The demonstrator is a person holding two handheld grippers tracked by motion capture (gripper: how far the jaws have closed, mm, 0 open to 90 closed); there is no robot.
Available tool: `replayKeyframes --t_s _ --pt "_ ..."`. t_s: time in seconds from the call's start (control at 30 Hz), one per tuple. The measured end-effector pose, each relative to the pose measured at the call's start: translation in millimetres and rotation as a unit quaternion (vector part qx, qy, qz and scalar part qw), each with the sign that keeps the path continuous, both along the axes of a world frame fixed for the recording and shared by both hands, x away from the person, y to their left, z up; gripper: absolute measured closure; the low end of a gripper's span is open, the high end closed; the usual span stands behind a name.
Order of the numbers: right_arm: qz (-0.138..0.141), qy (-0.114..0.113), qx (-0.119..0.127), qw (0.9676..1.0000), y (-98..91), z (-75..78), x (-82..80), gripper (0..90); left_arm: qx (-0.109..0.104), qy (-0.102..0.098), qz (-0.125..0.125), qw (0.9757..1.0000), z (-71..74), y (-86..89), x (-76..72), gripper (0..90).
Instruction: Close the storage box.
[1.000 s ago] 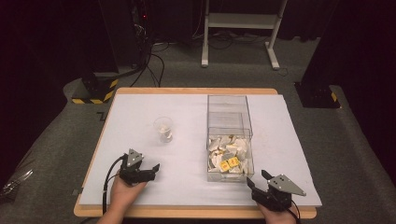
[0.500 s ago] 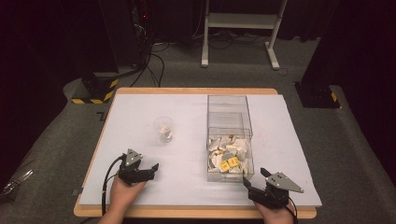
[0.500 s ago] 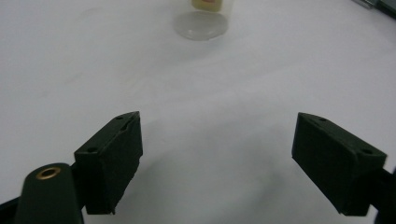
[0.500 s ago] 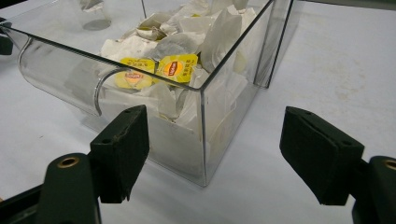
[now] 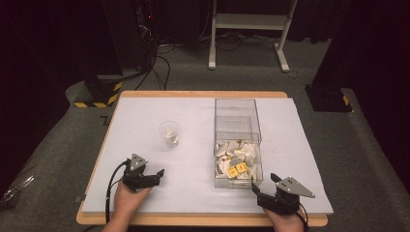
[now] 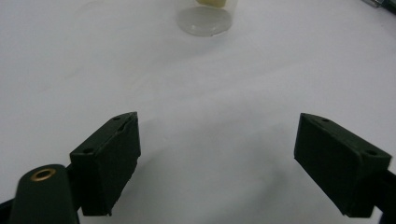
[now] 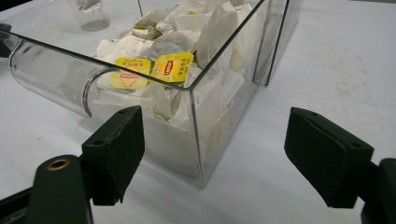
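1. While I hold both hands at the near edge of the table (image 5: 145,104), my right gripper (image 5: 263,186) sits just in front of the near right corner of the clear box (image 5: 237,140); its jaws have just been opening and now stand wide with nothing between the pads.
2. Through the right gripper view, that gripper (image 7: 210,158) frames the box corner (image 7: 196,116) close ahead, apart from both pads.
3. My left gripper (image 5: 155,175) rests on the white table cover at the near left, jaws spread wide and empty; in the left gripper view, the gripper (image 6: 217,158) has only bare white surface between its pads.
4. Inside the box, tea bags (image 5: 237,157) are piled at the near end, two yellow-labelled ones (image 7: 152,70) lying on top near the front wall.
5. Farther out, a small clear cup (image 5: 169,134) stands upright ahead of my left gripper, well apart from it and left of the box; something pale lies in its bottom.
6. Beyond the table, a white stand (image 5: 249,29) and cables (image 5: 162,63) sit on the dark floor.
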State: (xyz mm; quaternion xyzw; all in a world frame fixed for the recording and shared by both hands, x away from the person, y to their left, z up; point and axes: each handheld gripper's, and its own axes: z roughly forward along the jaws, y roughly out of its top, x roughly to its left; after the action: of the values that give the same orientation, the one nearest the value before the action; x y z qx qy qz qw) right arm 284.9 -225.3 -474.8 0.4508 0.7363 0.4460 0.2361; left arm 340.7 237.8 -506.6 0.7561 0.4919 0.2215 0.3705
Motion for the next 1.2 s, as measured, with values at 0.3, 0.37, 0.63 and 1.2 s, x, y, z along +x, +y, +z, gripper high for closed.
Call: replayKeyframes --t_s 0.3,0.37,0.63,1.2 --pt "0.0 0.0 -0.001 1.0 2.1 0.1 3.0 18.8 0.001 0.001 0.002 1.0 -0.2 -0.1 0.2 15.1" --pt "-0.001 0.0 0.0 1.0 1.7 0.0 5.0 18.7 0.001 0.005 0.002 1.0 -0.4 0.4 1.0 15.2" --pt "-0.007 -0.003 0.005 1.0 -0.2 0.7 13.8 18.3 0.002 0.013 0.001 0.9999 -0.9 0.3 2.7 15.6" --pt "-0.021 -0.013 0.004 0.9997 14.3 0.6 46.8 15.6 -0.008 0.014 -0.005 0.9999 -1.0 0.3 2.1 16.7"
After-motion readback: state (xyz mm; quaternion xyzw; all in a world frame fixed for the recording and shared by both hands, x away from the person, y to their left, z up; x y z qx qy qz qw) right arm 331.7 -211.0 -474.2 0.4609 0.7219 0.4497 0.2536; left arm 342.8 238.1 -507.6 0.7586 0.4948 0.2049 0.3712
